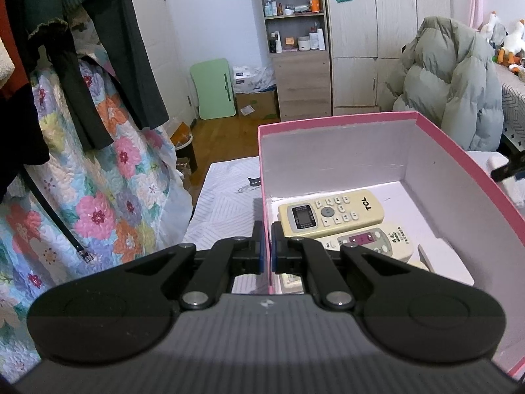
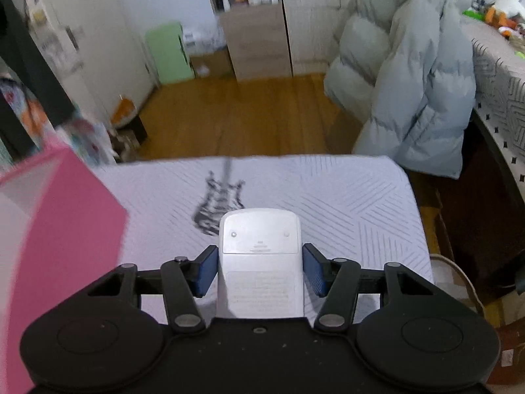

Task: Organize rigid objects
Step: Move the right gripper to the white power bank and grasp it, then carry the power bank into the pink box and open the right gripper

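Background only: floral quilt (image 1: 98, 203) hangs at left under dark clothes (image 1: 108, 55). Green folding table (image 1: 215, 88) leans on the wall beside a cardboard box (image 1: 257, 103). Open shelf unit (image 1: 295, 16) holds bottles and jars. Grey puffer jacket (image 2: 403, 75) is draped at right, plush toys (image 1: 510, 42) behind it. Wood floor (image 2: 249, 115).

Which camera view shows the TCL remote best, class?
The left wrist view: the TCL remote lies face up inside the pink box, screen, buttons and logo readable. The right wrist view shows only a blurred corner of the box, and not that remote.
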### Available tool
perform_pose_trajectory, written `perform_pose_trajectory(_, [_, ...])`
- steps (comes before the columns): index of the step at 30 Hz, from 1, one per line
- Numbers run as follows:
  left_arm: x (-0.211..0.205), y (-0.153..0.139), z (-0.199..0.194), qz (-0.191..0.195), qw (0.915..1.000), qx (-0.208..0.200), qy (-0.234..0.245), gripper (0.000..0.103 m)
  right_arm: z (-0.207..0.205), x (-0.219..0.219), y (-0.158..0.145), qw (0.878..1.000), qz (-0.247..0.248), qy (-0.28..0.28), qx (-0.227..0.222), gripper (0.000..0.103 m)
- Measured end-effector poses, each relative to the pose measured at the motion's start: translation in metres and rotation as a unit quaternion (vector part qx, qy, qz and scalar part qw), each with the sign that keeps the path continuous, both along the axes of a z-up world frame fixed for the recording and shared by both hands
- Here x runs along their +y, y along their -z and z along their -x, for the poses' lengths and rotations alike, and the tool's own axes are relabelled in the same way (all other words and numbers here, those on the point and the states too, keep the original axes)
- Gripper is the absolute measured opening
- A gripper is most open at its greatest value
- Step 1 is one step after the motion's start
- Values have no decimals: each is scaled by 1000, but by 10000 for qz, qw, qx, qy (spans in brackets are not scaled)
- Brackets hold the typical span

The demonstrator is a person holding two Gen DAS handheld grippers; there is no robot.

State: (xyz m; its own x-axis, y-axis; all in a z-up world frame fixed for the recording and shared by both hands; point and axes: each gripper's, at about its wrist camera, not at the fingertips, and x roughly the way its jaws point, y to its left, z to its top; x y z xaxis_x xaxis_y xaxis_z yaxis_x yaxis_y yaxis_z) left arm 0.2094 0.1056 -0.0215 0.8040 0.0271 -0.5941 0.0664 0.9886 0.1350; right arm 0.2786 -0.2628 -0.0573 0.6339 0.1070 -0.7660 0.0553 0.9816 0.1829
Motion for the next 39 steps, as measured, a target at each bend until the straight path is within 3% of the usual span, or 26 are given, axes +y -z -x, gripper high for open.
perform_pose_trajectory(10, [3,0,0,121,9998,-17,-127,3,65,23,-47,9969,129,-323,-703,60])
perform_pose_trajectory(18, [2,0,2,60,9999,-32,-124,3,93,45,-85,9923,187,-799,-928,60])
perform_pose_trajectory(26, [0,-2,4,-34,9999,-48,-133,3,116,81,-138,9744,16,-1645,-1532,61])
perform_pose_trajectory(33, [-1,-3,4,-71,9999,-48,-141,3,95,127,-138,9590,-238,-2468,-1374,61])
perform_pose_trajectory(39, [0,-2,6,25,9997,-107,-198,3,69,168,-104,9546,-137,-2810,-977,61])
